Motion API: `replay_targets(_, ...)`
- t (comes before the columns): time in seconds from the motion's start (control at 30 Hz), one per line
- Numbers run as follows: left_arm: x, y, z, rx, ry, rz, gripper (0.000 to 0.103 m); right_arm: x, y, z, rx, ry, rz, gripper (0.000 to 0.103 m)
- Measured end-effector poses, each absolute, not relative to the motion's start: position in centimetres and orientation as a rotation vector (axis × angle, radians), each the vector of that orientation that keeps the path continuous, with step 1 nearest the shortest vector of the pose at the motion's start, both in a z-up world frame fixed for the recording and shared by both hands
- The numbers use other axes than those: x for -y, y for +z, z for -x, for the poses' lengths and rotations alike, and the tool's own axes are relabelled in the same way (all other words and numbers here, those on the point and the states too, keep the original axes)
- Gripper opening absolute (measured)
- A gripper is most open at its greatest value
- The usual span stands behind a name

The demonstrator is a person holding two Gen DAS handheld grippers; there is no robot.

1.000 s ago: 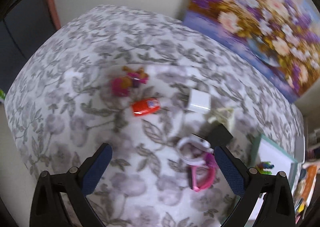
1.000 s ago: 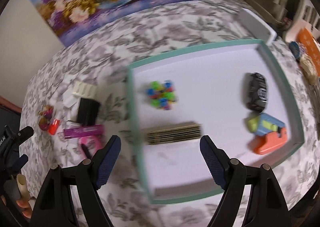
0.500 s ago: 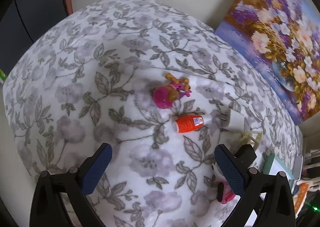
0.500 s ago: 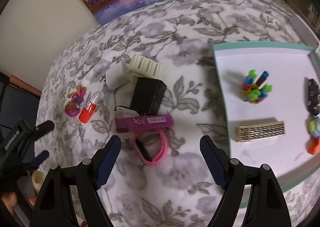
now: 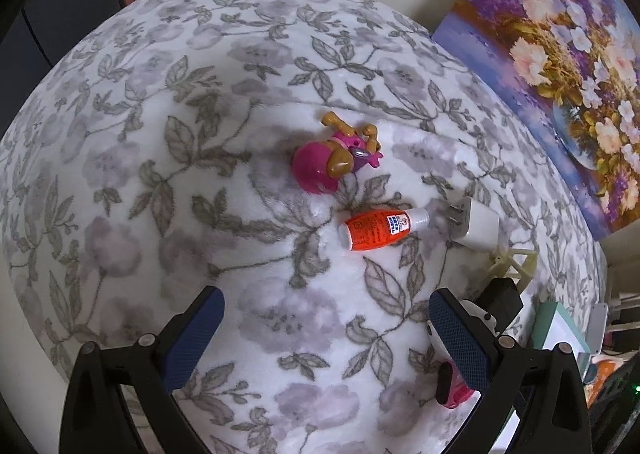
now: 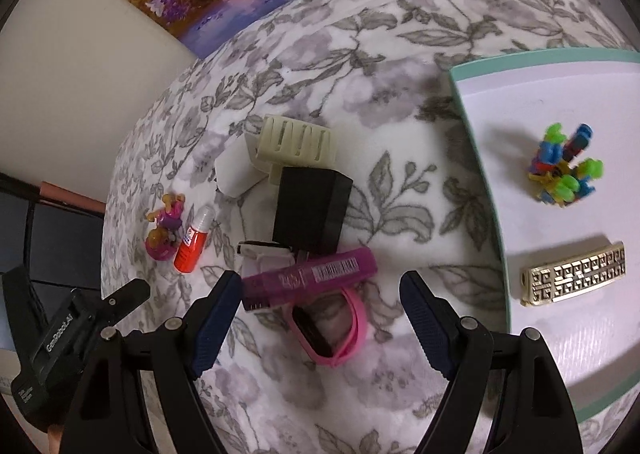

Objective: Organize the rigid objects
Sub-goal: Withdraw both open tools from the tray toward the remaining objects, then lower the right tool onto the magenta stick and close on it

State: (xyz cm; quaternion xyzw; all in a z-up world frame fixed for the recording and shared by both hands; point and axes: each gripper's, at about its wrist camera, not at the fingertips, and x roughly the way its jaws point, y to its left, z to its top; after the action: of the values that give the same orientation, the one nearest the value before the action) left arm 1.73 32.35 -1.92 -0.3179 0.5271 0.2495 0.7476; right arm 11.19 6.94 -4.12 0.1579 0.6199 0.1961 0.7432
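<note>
My left gripper (image 5: 326,328) is open and empty above the floral blanket. Ahead of it lie an orange bottle (image 5: 376,231) with a white cap and a pink toy figure (image 5: 332,158); a white plug adapter (image 5: 478,228) sits to the right. My right gripper (image 6: 320,314) is open over a purple tube (image 6: 310,280) and a pink watch strap (image 6: 334,330). Beyond them stand a black adapter (image 6: 310,210) and a cream slotted piece (image 6: 296,142). The left gripper (image 6: 80,328) shows at the lower left of the right wrist view.
A white tray with a teal rim (image 6: 480,190) lies at the right, holding a cluster of coloured pieces (image 6: 564,170) and a gold patterned bar (image 6: 574,278). A flower painting (image 5: 560,54) leans on the wall behind. The blanket drops off at the left edge.
The right gripper has swung left from over the tray to above the purple tube and pink strap. The left gripper has moved left toward the orange bottle and pink toy.
</note>
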Motion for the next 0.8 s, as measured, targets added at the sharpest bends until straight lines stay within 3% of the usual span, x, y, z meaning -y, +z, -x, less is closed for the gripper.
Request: replay_targets(0.8, -32.2, -2.1, -1.9, -1.165, 0.529, 0.693, 0.103, -7.9, -4.9, -11.7, -1.356, 0.596, -0.134, 0.082)
